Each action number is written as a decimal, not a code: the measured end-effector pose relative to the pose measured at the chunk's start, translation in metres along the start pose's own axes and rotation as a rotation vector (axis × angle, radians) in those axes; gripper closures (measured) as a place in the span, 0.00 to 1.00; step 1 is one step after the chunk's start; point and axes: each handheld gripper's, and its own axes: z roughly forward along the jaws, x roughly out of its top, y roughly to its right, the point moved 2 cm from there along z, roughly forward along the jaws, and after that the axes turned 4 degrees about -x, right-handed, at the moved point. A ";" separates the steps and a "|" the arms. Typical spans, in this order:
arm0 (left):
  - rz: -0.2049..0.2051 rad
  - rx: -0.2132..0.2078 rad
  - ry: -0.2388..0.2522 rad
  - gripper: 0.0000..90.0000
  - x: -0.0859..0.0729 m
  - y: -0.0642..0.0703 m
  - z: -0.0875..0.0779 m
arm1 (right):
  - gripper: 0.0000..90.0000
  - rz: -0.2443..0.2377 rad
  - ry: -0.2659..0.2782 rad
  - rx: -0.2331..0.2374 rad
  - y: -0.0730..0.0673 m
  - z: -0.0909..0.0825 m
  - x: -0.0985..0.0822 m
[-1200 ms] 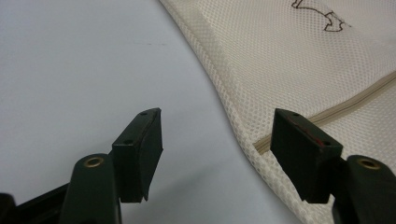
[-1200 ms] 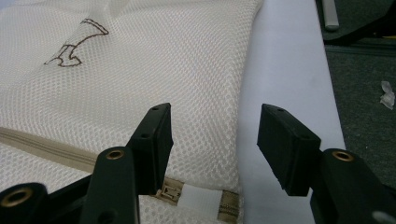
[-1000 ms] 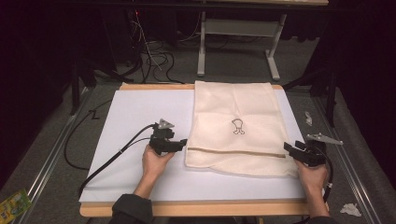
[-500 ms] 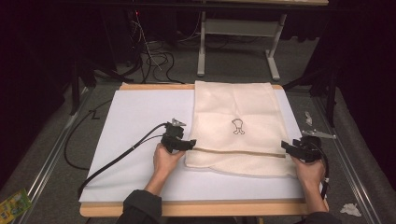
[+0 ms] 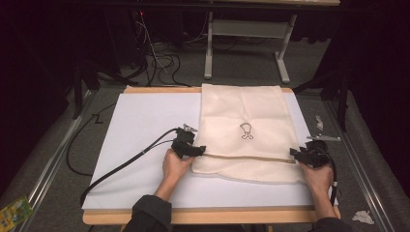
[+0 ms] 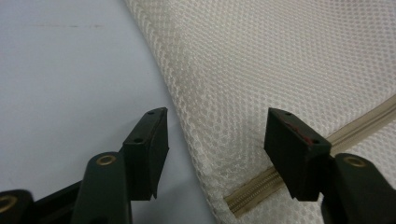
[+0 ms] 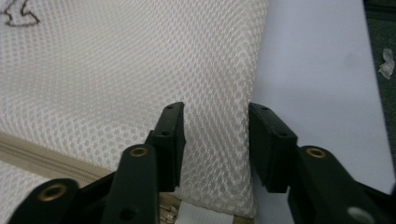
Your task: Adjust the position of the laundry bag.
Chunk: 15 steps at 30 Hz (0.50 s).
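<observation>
A cream mesh bag (image 5: 244, 130) with a small dark printed figure (image 5: 246, 131) lies on the white sheet, its near part folded along a beige zipper (image 5: 246, 157). My left gripper (image 5: 197, 151) is open at the bag's left edge; in the left gripper view its jaws straddle the bag's edge (image 6: 196, 140) near the zipper end (image 6: 247, 193). At the bag's right edge my right gripper (image 5: 296, 153) is open, and the right gripper view has the mesh (image 7: 140, 79) running between its jaws. Both grippers (image 6: 215, 149) (image 7: 215, 144) hold nothing.
The white sheet (image 5: 140, 130) covers a wooden table (image 5: 203, 216). A black cable (image 5: 130, 162) trails left from the left gripper. Metal table legs (image 5: 246, 43) and cables lie on the floor behind. Small scraps lie on the grey floor at right (image 5: 362, 216).
My left gripper has moved right to the bag's left edge. The right gripper has edged in to the bag's right edge.
</observation>
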 end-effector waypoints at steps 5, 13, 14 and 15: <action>0.022 0.024 -0.013 0.55 0.002 0.004 0.002 | 0.78 -0.014 -0.012 0.004 0.000 0.000 0.000; 0.026 0.009 -0.009 0.93 0.003 0.005 0.003 | 0.98 -0.030 -0.013 0.043 0.001 0.001 0.001; 0.026 0.009 -0.009 0.94 0.003 0.005 0.003 | 0.98 -0.026 -0.008 0.048 0.001 0.001 0.001; 0.024 0.005 -0.007 0.96 0.004 0.005 0.003 | 0.98 -0.024 -0.003 0.049 0.001 0.000 0.001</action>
